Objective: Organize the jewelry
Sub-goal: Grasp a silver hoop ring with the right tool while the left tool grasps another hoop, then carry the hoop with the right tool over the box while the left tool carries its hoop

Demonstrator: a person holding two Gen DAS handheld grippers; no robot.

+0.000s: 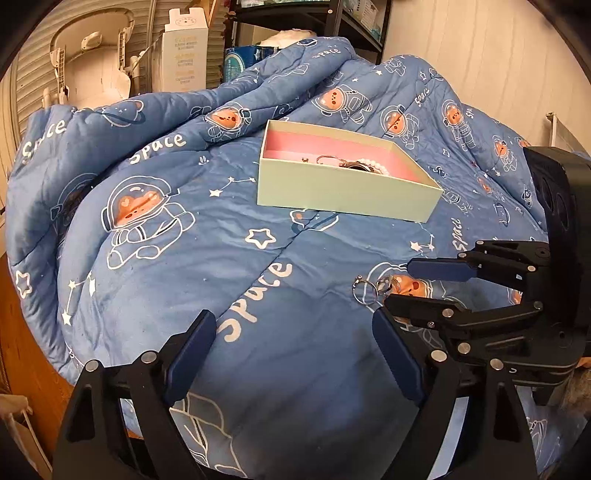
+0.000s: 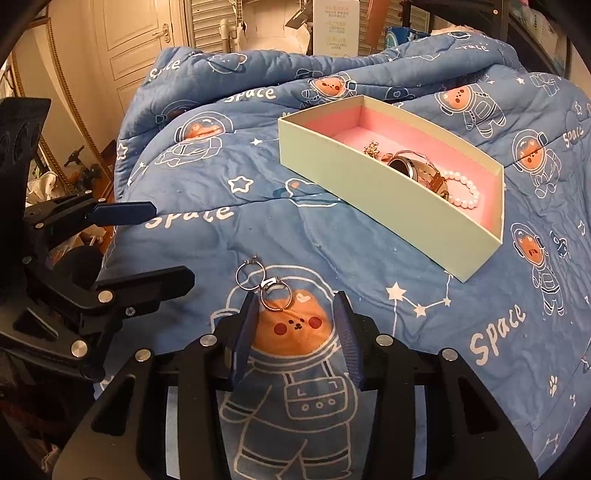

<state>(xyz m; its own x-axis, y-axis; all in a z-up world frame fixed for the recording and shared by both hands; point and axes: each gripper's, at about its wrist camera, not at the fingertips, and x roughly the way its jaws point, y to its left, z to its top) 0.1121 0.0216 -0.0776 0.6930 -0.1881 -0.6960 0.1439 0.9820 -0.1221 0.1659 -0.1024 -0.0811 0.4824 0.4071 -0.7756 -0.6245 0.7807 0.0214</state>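
A pale green box (image 2: 373, 184) with a pink lining sits on the blue space-print quilt; it also shows in the left wrist view (image 1: 343, 195). Inside lie a watch (image 2: 410, 164), a pearl bracelet (image 2: 463, 192) and a small gold piece (image 2: 371, 147). Two silver rings (image 2: 264, 284) lie on the quilt, just ahead of my open right gripper (image 2: 295, 304), near its left finger; they also show in the left wrist view (image 1: 369, 288). My left gripper (image 1: 291, 328) is open and empty above the quilt. The right gripper (image 1: 399, 286) appears at the right of the left wrist view.
The quilt (image 1: 221, 240) is bunched up behind the box. Behind it stand a white carton (image 1: 184, 51), a dark shelf unit (image 1: 314, 18) and a white door (image 2: 136, 44). The left gripper (image 2: 162, 243) shows at the left of the right wrist view.
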